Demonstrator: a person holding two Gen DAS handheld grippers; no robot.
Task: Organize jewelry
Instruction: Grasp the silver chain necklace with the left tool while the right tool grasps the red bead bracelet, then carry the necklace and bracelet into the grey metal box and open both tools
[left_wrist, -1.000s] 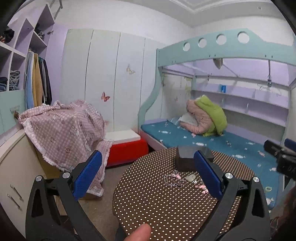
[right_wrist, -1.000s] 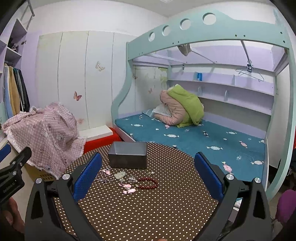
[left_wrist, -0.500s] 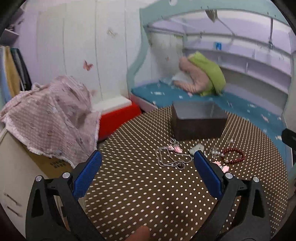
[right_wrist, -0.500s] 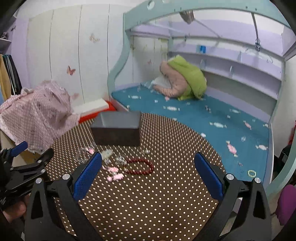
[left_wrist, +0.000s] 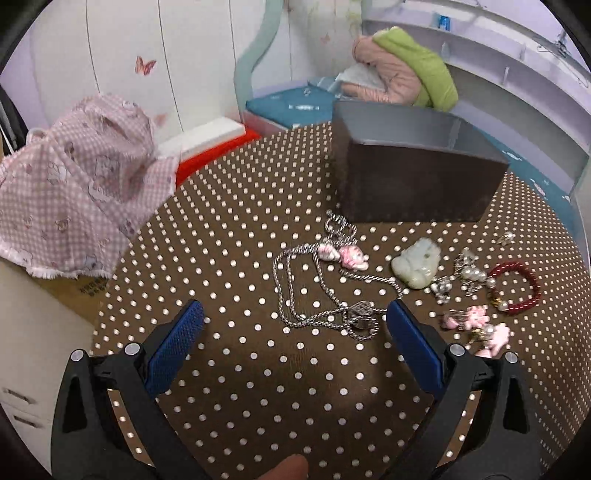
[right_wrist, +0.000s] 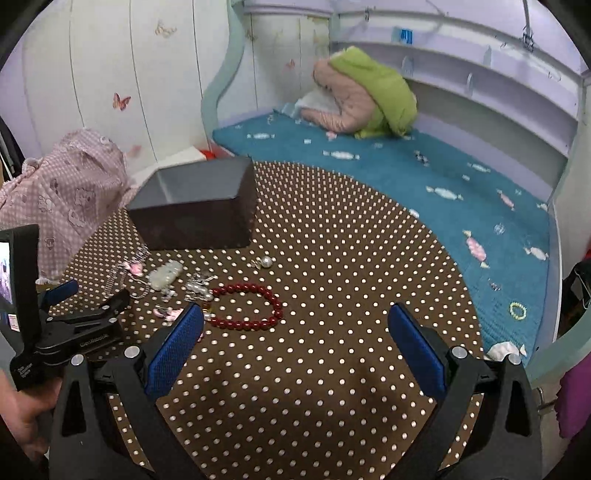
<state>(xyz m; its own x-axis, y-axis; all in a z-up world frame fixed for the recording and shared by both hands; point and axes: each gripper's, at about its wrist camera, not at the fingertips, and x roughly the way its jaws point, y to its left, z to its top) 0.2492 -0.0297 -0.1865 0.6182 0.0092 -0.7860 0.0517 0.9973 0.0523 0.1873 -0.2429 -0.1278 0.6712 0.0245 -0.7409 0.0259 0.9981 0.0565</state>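
1. The small pieces beside the pale jade pendant (left_wrist: 416, 266) blur together — I can't tell clasps from earrings, and the pink charms (left_wrist: 476, 325) are partly hidden behind my blue pad.
2. My left hand-held gripper (left_wrist: 293, 325) hangs over the dotted table (left_wrist: 229, 258), fingers wide apart, holding nothing; the silver chain (left_wrist: 317, 295) lies between its tips.
3. My right hand-held gripper (right_wrist: 295, 325) is equally spread and empty — the red bead bracelet (right_wrist: 245, 306) lies just beyond its left pad.
4. The open dark box (right_wrist: 195, 210) stands behind the jewelry.

Jewelry pieces (left_wrist: 402, 280) on the table (left_wrist: 236, 266), just before the box (left_wrist: 417, 184).
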